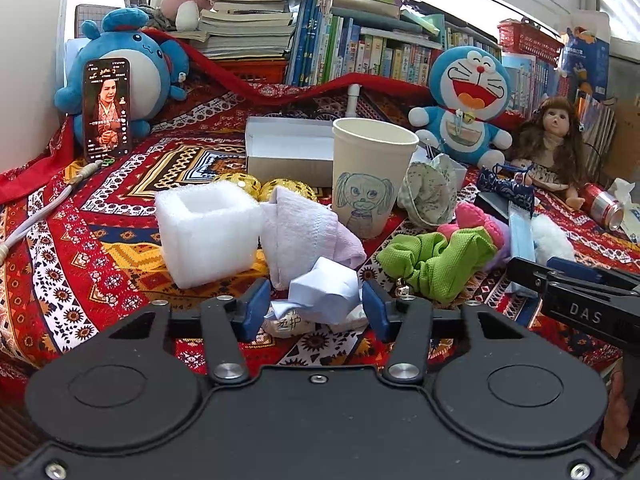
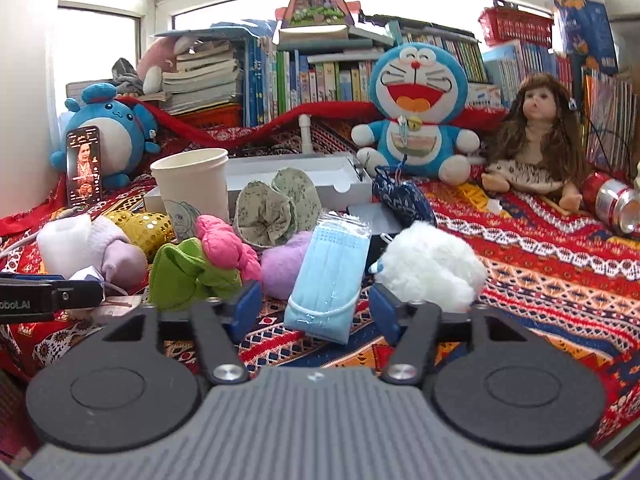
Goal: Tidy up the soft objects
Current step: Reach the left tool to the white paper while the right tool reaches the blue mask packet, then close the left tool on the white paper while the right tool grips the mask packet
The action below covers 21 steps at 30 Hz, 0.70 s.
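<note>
My left gripper (image 1: 316,308) sits low over the patterned cloth, and its blue pads touch both sides of a crumpled white paper wad (image 1: 326,294) lying on a small tissue packet (image 1: 290,325). Behind it lie a white foam block (image 1: 206,232), a pale folded towel (image 1: 304,236) and a green scrunchie (image 1: 436,258). My right gripper (image 2: 314,306) straddles a bagged blue face mask (image 2: 330,280); small gaps show between its pads and the bag. A white fluffy ball (image 2: 430,266), a lilac pompom (image 2: 282,264), a pink scrunchie (image 2: 226,248) and a floral scrunchie (image 2: 272,210) lie around the mask.
A paper cup (image 1: 370,176) and an open white box (image 1: 286,148) stand mid-cloth. A blue cat plush (image 2: 418,108), a doll (image 2: 536,140), a blue round plush (image 1: 120,68) with a phone (image 1: 107,108), a red can (image 2: 612,204) and rows of books (image 1: 360,52) line the back.
</note>
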{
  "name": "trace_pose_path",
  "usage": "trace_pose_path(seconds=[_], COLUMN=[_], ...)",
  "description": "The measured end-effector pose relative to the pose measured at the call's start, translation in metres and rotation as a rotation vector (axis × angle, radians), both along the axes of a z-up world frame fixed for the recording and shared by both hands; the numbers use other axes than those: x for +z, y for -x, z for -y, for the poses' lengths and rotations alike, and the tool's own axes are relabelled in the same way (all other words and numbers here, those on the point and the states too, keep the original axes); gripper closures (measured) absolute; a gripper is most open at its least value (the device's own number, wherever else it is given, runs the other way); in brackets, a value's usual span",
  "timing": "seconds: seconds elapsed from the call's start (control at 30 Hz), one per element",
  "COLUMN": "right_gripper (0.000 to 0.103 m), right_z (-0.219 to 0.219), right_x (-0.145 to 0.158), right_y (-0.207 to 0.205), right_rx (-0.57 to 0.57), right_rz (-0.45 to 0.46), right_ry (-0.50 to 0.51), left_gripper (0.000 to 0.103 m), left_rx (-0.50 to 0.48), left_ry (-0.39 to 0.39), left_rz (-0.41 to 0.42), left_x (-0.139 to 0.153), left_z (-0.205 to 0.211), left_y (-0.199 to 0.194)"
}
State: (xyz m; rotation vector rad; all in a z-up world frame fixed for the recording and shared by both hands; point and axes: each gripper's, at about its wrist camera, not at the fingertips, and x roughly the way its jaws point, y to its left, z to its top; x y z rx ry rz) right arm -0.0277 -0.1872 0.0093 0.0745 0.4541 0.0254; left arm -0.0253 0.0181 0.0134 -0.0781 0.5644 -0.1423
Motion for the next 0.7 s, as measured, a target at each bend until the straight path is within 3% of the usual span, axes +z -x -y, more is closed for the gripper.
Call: trace_pose_path(seconds=[0.37, 0.43, 0.7], right_gripper=[0.047, 0.055, 0.056], right_z=[0.003, 0.003, -0.006], right_x=[-0.004, -0.003, 0.003], right_y=[-0.02, -0.02, -0.008], right_rx=[-0.033, -0.038, 0.005], right_rz=[-0.051, -0.047, -0.002], right_ry=[-0.036, -0.045, -0.027], left_gripper=[0.056, 0.058, 0.065], left_rx=[-0.031, -0.044, -0.114], left_ry=[0.012, 0.019, 0.024], left_rz=[0.003, 0.007, 0.036], left_x=[0.001, 0.002, 0.005], left_z=[0.0, 0.001, 0.011], left_y=[-0.003, -0.002, 0.007])
